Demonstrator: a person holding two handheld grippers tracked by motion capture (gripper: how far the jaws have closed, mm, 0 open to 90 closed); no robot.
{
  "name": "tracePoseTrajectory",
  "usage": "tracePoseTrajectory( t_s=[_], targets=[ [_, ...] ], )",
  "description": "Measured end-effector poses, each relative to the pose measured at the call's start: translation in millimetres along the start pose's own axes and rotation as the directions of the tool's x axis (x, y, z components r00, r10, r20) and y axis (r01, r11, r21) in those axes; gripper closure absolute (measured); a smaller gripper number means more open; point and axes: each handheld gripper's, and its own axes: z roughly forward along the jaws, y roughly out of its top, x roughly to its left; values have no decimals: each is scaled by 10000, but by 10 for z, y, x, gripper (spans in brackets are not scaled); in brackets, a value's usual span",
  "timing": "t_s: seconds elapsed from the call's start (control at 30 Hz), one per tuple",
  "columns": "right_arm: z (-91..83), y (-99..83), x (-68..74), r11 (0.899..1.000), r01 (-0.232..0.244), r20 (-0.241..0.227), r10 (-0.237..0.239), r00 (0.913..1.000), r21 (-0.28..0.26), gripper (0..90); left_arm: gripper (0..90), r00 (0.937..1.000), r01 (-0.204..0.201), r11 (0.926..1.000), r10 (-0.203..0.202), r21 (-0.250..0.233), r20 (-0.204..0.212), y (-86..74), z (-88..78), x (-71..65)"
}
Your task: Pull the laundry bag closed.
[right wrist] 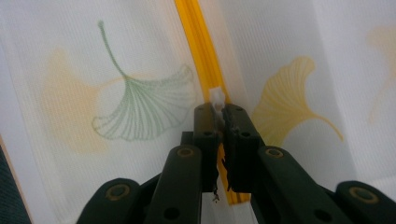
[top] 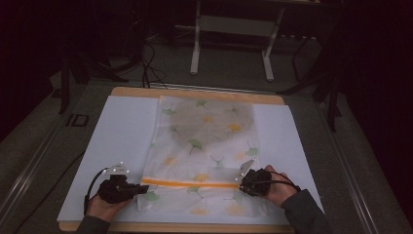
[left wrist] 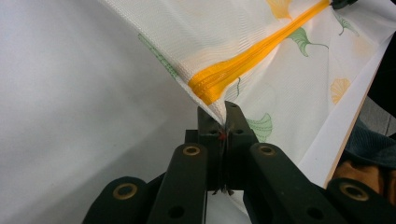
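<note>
A white mesh bag (top: 204, 151) printed with green and yellow ginkgo leaves lies flat on the white sheet (top: 122, 141). An orange zipper (top: 190, 183) runs across its near end. My left gripper (top: 144, 187) is shut on the bag's left edge (left wrist: 219, 122), right at the zipper's end (left wrist: 210, 88). My right gripper (top: 242, 184) is shut on the white zipper pull (right wrist: 217, 98) at the zipper's (right wrist: 201, 42) right part. A dark garment shows faintly through the mesh at the far end (top: 214, 117).
The white sheet covers a wooden table (top: 195, 92) with bare margins left and right of the bag. Beyond the table stand a white metal frame (top: 234, 44), cables and dark stands on the grey floor.
</note>
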Motion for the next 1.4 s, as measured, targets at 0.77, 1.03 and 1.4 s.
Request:
tracePoseTrajectory(
  t_s=[0.77, 1.03, 1.4],
  targets=[
    [-117, -228, -79, 9988, -387, 156, 382, 9991, 285, 848, 887, 10000, -5, 10000, 5, 7, 12, 0, 2, 0],
    [-146, -275, -106, 9977, -340, 264, 325, 9991, 583, 848, 888, 10000, 25, 10000, -25, -23, 0, -2, -5, 8],
    [-215, -415, -144, 9960, -656, 217, 644, 9977, 607, 848, 887, 10000, -25, 10000, 25, 33, 70, -2, 8, 6]
  ],
)
